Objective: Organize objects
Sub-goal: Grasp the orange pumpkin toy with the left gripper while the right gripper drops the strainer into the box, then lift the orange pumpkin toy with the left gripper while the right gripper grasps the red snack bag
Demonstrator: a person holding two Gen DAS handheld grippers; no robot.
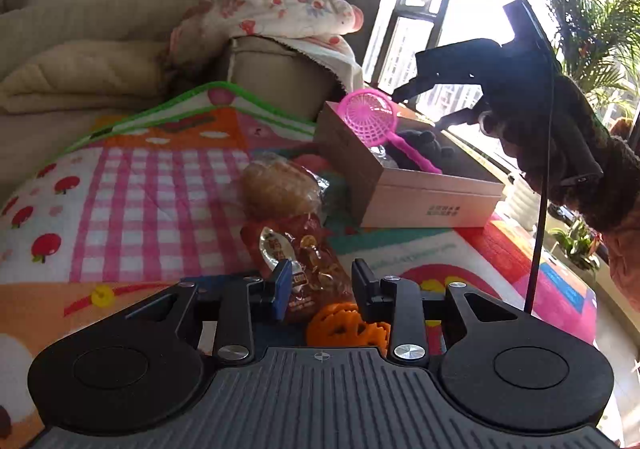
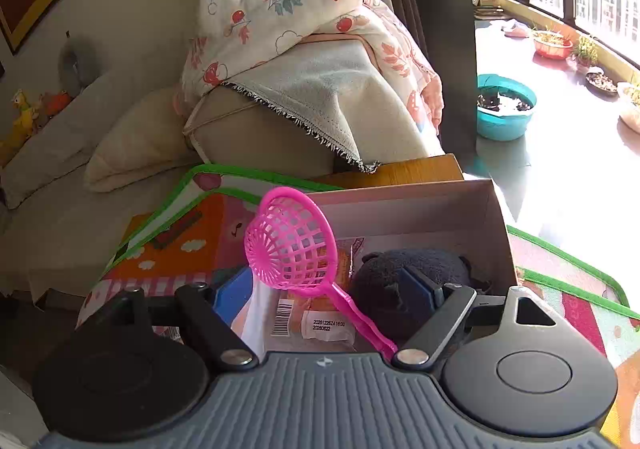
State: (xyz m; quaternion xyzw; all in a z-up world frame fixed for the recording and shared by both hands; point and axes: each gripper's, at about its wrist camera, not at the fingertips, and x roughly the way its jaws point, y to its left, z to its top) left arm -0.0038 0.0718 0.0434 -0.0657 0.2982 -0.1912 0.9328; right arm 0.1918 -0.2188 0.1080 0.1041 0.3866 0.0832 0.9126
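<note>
A cardboard box (image 1: 424, 197) sits on a colourful play mat (image 1: 140, 201). A pink toy strainer (image 1: 370, 117) leans in it beside a dark plush (image 1: 424, 147). My left gripper (image 1: 320, 285) is open, low over the mat, its jaws either side of a red snack packet (image 1: 304, 261); an orange pumpkin toy (image 1: 346, 325) lies just under it and a wrapped bread bun (image 1: 276, 187) lies beyond. My right gripper (image 2: 324, 289) is open above the box (image 2: 496, 217), with the strainer (image 2: 292, 245), the plush (image 2: 400, 281) and an orange packet (image 2: 320, 313) below. It also shows in the left wrist view (image 1: 424, 105).
A sofa armrest draped with a strawberry-print blanket (image 2: 304, 17) stands behind the box. A beige cushion (image 2: 136, 141) lies on the sofa. A teal basin (image 2: 504, 109) and plant pots (image 2: 552, 43) sit by the window at the right.
</note>
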